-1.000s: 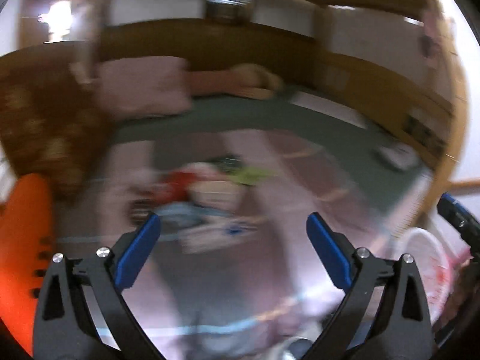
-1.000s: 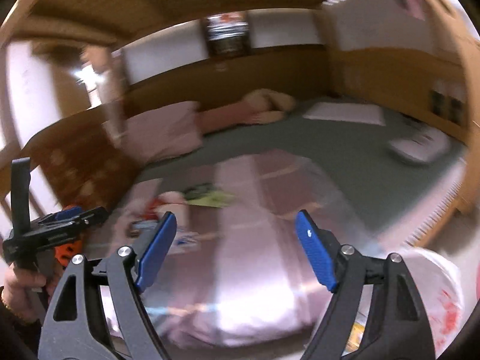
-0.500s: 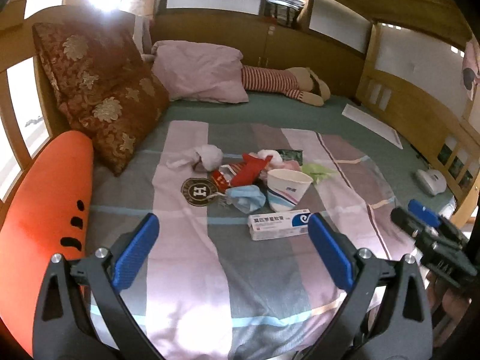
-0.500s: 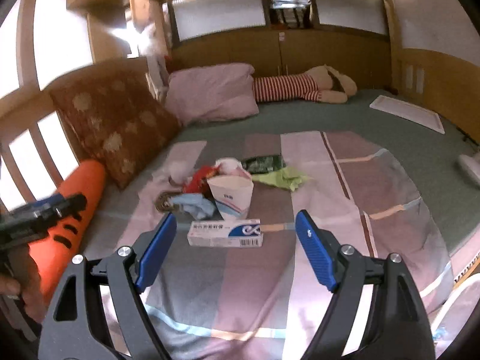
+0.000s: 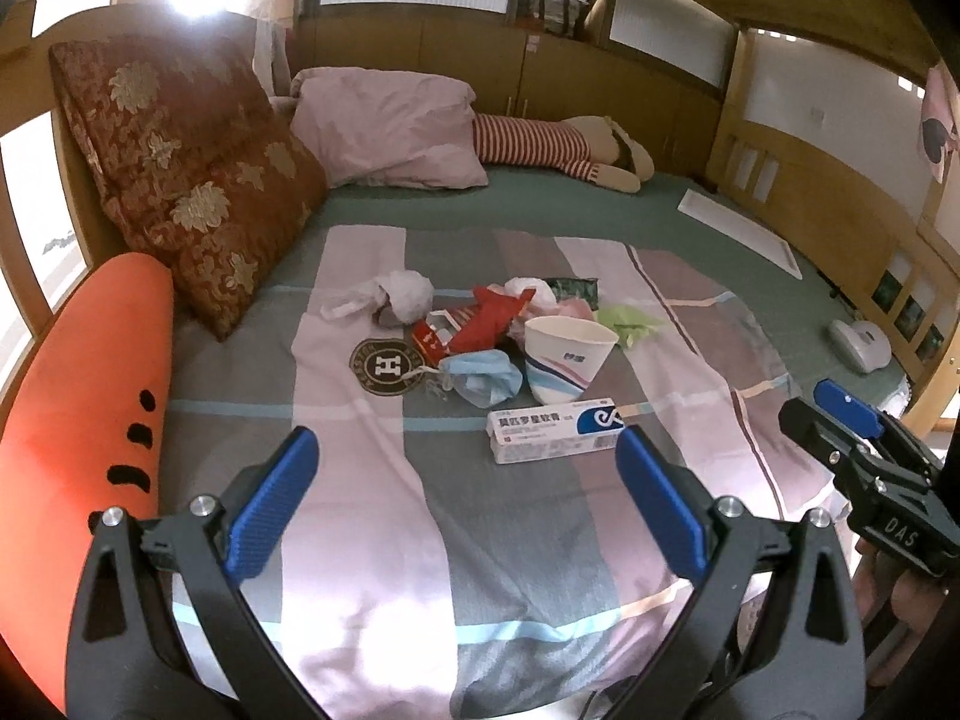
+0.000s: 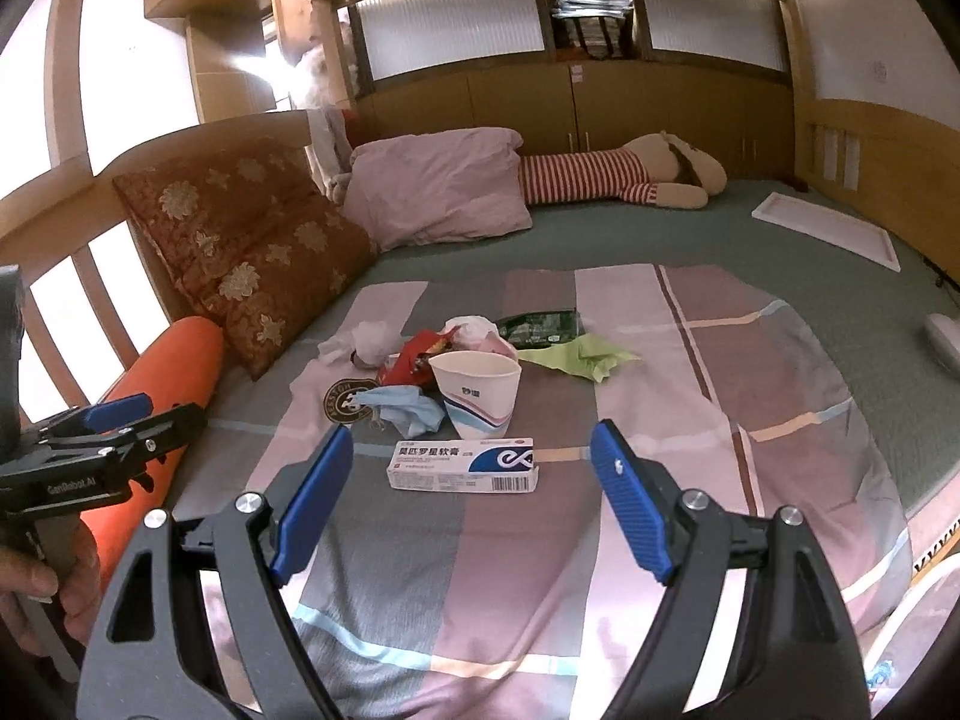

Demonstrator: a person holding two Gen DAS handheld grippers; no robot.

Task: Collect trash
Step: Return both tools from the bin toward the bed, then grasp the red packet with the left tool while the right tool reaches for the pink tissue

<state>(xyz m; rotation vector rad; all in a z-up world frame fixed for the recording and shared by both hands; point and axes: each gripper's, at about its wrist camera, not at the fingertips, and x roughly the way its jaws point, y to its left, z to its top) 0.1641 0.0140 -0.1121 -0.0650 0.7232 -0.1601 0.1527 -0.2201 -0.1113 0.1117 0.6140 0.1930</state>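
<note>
A pile of trash lies on the striped blanket in mid-bed. A white medicine box lies nearest. Behind it stand a paper cup, a crumpled blue face mask, a red wrapper, white tissue, a green wrapper and a dark packet. My left gripper is open and empty, short of the box. My right gripper is open and empty, just in front of the box.
An orange carrot-shaped cushion and a brown floral pillow lie along the left. A pink pillow and a striped plush toy are at the far end. A white bag edge shows lower right.
Both views went from motion blur a second ago to steady. Both grippers have moved slightly closer to the trash pile and stay open.
</note>
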